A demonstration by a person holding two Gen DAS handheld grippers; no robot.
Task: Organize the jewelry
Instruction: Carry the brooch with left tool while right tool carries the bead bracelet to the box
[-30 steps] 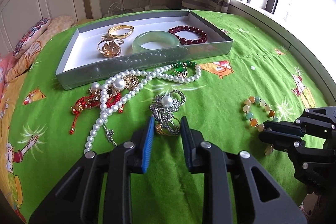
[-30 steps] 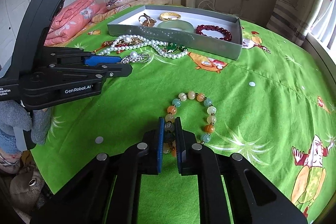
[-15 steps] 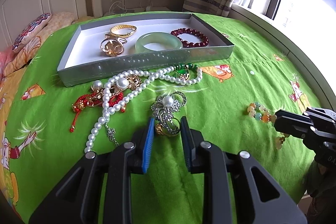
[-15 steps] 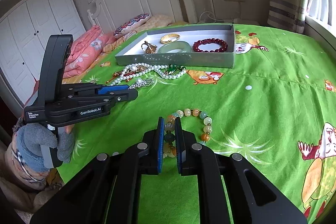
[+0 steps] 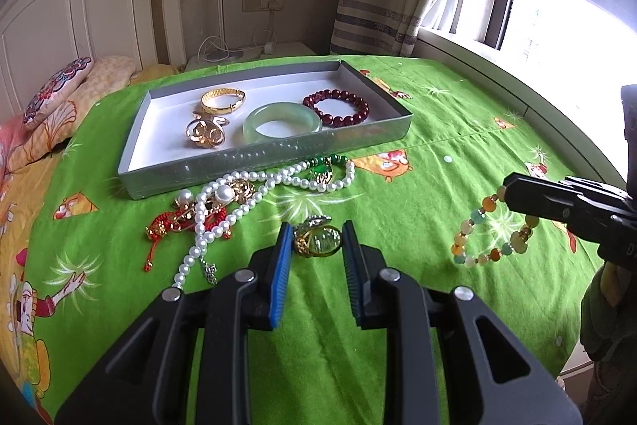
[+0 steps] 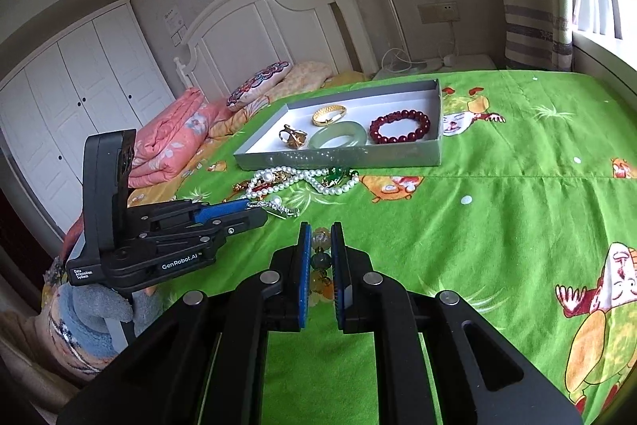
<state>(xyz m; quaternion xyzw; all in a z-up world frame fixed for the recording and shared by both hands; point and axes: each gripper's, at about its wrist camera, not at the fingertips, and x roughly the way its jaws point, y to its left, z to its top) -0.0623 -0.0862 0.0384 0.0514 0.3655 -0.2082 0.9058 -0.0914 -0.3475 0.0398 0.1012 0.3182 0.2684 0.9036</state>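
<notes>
Left gripper (image 5: 316, 245): fingers closed on a brooch (image 5: 317, 239), raised off the bed (image 5: 418, 194). Right gripper (image 6: 318, 245): fingers narrow, clamping a multicoloured bead bracelet (image 5: 493, 230) that hangs above the bedspread. Beyond: pearl necklace (image 5: 262, 190), red knotted cord (image 5: 175, 226). Farthest: grey tray (image 5: 254, 166) containing jade bangle (image 5: 282, 122), gold bangle (image 5: 223, 100), dark red bead bracelet (image 5: 336, 108).

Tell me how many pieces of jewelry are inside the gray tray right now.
4, all in the gray tray: gold bangle, gold ornament, jade bangle, red bead bracelet.

Right tongs (image 6: 318, 249) clamp beaded bracelet (image 6: 321, 259); left tongs (image 6: 260, 212) alongside.
</notes>
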